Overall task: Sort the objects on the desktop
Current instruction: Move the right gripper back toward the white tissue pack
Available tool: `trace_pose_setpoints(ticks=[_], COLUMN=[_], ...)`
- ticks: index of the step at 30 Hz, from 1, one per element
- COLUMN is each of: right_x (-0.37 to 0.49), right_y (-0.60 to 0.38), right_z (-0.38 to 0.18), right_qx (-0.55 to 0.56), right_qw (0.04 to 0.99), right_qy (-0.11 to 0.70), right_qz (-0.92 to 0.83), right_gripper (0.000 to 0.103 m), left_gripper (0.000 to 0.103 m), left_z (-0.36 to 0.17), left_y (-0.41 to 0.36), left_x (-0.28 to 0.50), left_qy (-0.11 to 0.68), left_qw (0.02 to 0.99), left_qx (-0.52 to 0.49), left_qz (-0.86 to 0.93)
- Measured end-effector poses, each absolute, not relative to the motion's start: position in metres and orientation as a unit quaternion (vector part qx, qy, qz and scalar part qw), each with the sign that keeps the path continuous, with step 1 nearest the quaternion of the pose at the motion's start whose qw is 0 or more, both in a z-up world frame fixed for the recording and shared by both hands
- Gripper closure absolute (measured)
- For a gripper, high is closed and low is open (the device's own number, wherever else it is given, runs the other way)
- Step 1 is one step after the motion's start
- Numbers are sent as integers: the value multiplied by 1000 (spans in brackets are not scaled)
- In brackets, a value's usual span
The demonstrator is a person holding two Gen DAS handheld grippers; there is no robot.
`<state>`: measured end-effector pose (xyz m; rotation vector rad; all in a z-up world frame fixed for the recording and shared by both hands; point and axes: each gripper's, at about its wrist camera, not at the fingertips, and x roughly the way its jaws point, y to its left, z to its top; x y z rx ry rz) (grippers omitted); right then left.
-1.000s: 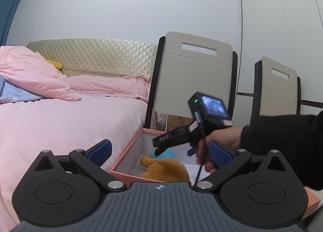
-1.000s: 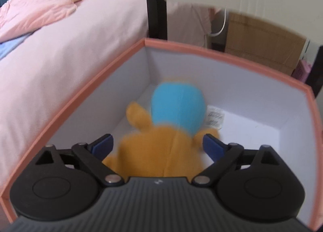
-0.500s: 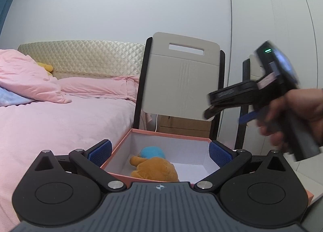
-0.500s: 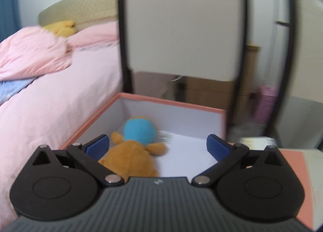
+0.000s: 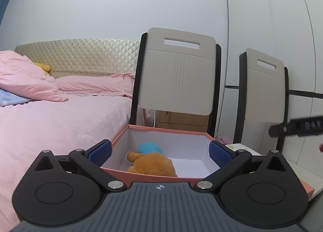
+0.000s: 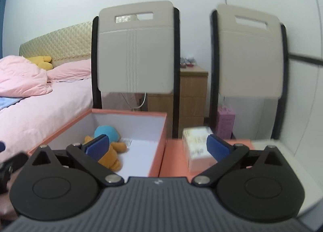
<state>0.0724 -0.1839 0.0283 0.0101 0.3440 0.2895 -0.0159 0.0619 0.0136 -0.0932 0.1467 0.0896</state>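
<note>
Salmon-pink card forms the open box (image 5: 159, 174) (image 6: 157, 143), white inside, and in it lies a plush toy (image 5: 153, 164) (image 6: 110, 151) with an orange body and a blue head, on the box floor toward the wall nearest the bed (image 5: 50, 122) (image 6: 40, 106). On the side of the box away from the bed, a flat pink lid or panel (image 6: 173, 159) lies on the surface, and on it stands a small pale carton (image 6: 196, 149), blurred, just beside the box wall. Behind the box rise two beige chair backs (image 5: 177, 74) (image 6: 135, 54), with a wooden cabinet (image 6: 191, 98) between them and a pink package (image 6: 226, 124) low down behind the carton. A yellow plush (image 6: 41, 61) rests at the head of the bed. The left gripper (image 5: 159, 153) hovers at the box's near rim, jaws spread wide with nothing between them. The right gripper (image 6: 157, 145) hangs over the box's far-from-bed wall, jaws likewise wide apart and empty, one pad in front of the toy, the other in front of the carton.
</note>
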Motion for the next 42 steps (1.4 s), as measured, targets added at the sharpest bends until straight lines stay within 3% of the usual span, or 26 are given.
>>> trace_pose_setpoints(ticks=[11, 42], right_x=[37, 32], right_y=[-206, -227], right_z=[-11, -22], right_qx=[31, 66], right_qw=[979, 986], right_qy=[136, 88], right_qz=[146, 123], right_gripper=[0, 0], left_gripper=[0, 0], left_z=[9, 3], left_y=[52, 34], left_x=[-16, -20], left_qy=[74, 79], left_qw=[996, 996], left_qx=[-39, -20], left_qz=[44, 27])
